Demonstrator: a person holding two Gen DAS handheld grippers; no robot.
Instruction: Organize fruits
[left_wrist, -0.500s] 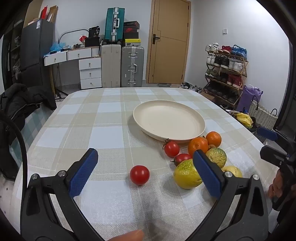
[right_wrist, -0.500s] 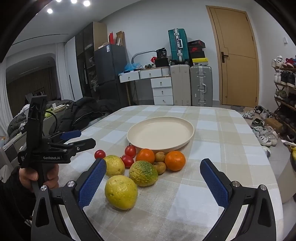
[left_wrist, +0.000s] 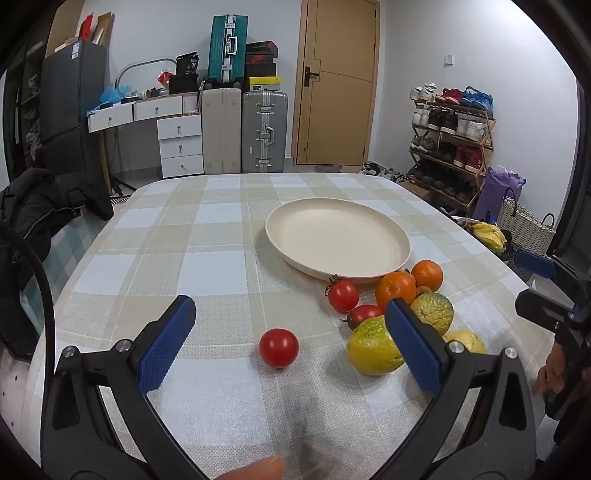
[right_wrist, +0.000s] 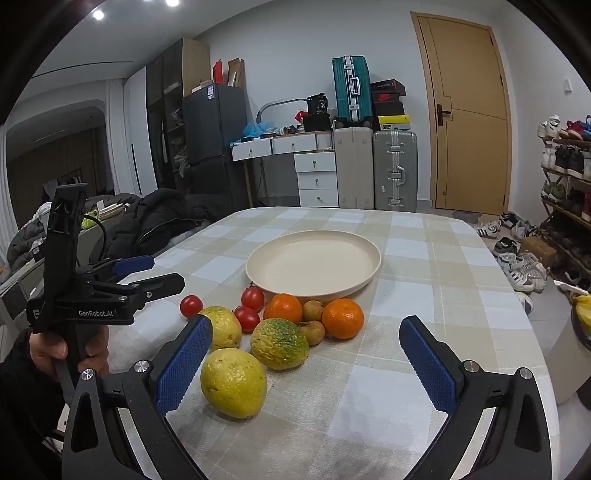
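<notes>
An empty cream plate (left_wrist: 338, 236) (right_wrist: 314, 264) sits mid-table. In front of it lies a cluster of fruit: two oranges (left_wrist: 396, 291) (right_wrist: 342, 318), two tomatoes (left_wrist: 343, 295) (right_wrist: 253, 298), yellow-green guavas (left_wrist: 373, 347) (right_wrist: 233, 383) and small brown fruits (right_wrist: 312, 311). A lone red tomato (left_wrist: 279, 348) (right_wrist: 191, 305) lies apart to the left. My left gripper (left_wrist: 291, 345) is open, with the lone tomato between its fingers' line of sight. My right gripper (right_wrist: 306, 363) is open and empty above the near guavas.
A checked cloth (left_wrist: 207, 266) covers the table. A dark jacket (left_wrist: 37, 206) lies at the left edge. Suitcases (left_wrist: 264, 131), drawers and a door stand behind; a shoe rack (left_wrist: 450, 140) and basket are to the right.
The left gripper has shifted slightly, the lone tomato now sitting a little lower and more central between its fingers. The right gripper view is nearly the same.
</notes>
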